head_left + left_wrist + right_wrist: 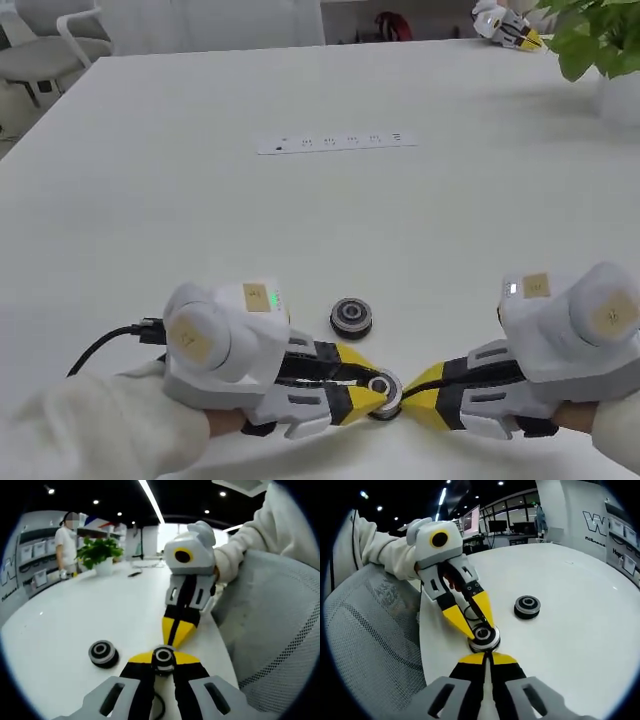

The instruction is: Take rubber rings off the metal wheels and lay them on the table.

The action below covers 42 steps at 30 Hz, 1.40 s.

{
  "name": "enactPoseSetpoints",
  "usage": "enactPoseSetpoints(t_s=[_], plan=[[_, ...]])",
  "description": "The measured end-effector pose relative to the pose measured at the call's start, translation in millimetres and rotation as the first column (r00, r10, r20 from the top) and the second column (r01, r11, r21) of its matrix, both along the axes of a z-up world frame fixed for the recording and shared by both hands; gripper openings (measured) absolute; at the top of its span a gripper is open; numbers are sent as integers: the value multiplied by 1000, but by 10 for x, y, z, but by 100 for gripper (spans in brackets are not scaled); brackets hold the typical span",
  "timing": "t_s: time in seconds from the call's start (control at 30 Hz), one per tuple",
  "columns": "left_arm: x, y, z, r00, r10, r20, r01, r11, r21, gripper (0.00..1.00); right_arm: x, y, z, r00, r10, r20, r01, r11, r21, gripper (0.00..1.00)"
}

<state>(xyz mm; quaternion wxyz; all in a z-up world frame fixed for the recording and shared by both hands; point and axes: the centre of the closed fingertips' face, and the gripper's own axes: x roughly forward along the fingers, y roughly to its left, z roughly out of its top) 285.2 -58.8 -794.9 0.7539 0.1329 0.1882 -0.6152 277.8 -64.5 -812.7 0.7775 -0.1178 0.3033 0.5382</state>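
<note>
A small metal wheel with a black rubber ring sits near the table's front edge, and my left gripper is shut on it from the left. In the left gripper view the yellow jaw tips clasp the wheel on both sides. My right gripper comes in from the right, jaws shut, with its tips touching the wheel's rim. I cannot tell whether they pinch the ring. A second wheel with its ring lies flat on the white table, a little beyond the grippers.
A white power strip lies mid-table. A potted plant stands at the far right corner, with a white and yellow device beside it. A grey mesh chair is close behind the table's front edge. A person stands far off.
</note>
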Motion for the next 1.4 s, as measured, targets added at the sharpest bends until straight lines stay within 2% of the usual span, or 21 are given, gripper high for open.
enactPoseSetpoints(t_s=[0.1, 0.2, 0.3, 0.4, 0.63, 0.87, 1.13, 1.27, 1.4], plan=[[-1, 0, 0, 1000, -2, 4, 2, 1000, -4, 14, 12, -16, -7, 998, -37, -49, 38, 999, 17, 0], [-4, 2, -1, 1000, -4, 16, 4, 1000, -2, 14, 30, -31, 6, 997, -52, -59, 53, 998, 26, 0], [-5, 6, 0, 1000, -5, 18, 5, 1000, -3, 14, 35, -37, 15, 993, -74, -87, 78, 996, 43, 0], [-5, 10, 0, 1000, -3, 18, 3, 1000, -2, 14, 60, -48, 23, 983, -111, -145, 121, 991, 64, 0], [-8, 15, 2, 1000, 0, 16, 0, 1000, -4, 14, 71, -68, 55, 974, -139, -176, 157, 983, 93, 0], [-9, 18, 4, 1000, 1, 18, -1, 1000, -2, 14, 91, -74, 58, 949, -179, -258, 218, 967, 129, 0], [-8, 21, 4, 1000, 1, 17, -1, 1000, -3, 14, 103, -41, 124, 933, -198, -300, 256, 952, 169, 0], [-10, 21, 4, 1000, 1, 18, -1, 1000, -3, 14, 90, -19, 139, 932, -197, -304, 258, 950, 176, 0], [-11, 21, 1, 999, -4, 33, 4, 1000, 2, 13, 74, 8, 164, 938, -190, -290, 248, 953, 177, 0]])
